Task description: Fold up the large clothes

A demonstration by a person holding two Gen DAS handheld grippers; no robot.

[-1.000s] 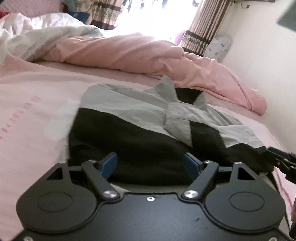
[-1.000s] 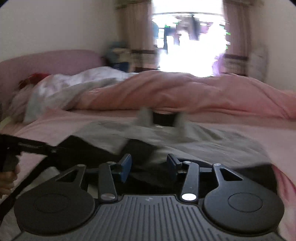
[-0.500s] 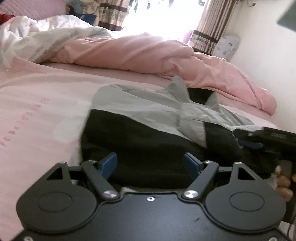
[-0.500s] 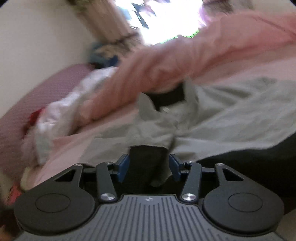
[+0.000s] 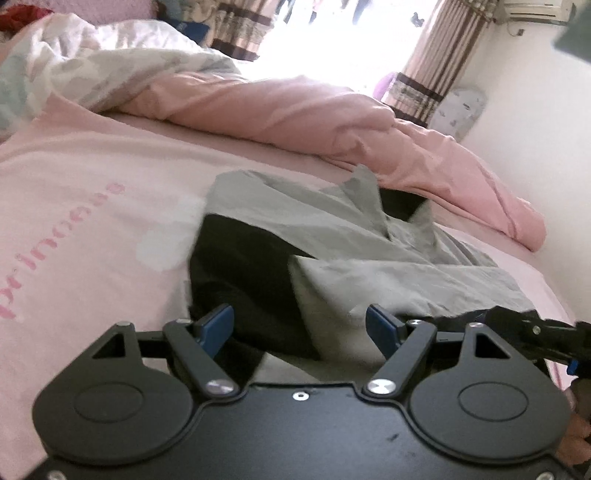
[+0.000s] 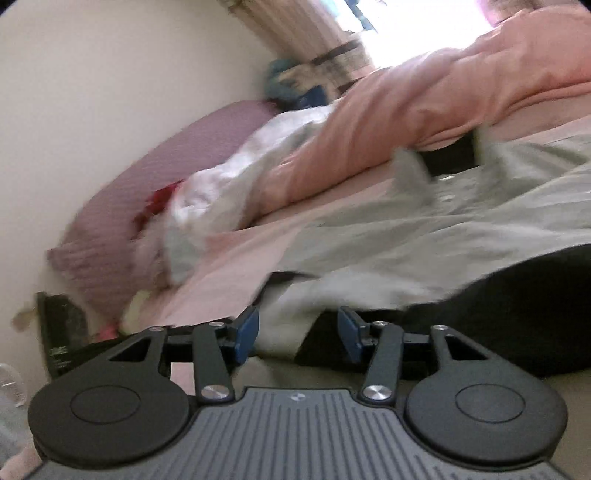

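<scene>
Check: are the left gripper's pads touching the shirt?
Apart. The left wrist view shows the left gripper with both blue pads spread wide, shirt lying between them unpinched.

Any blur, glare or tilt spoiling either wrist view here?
Left wrist: window blown out white, jacket slightly soft. Right wrist: whole frame motion-smeared and tilted, jacket edges streaked, window glaring.
</scene>
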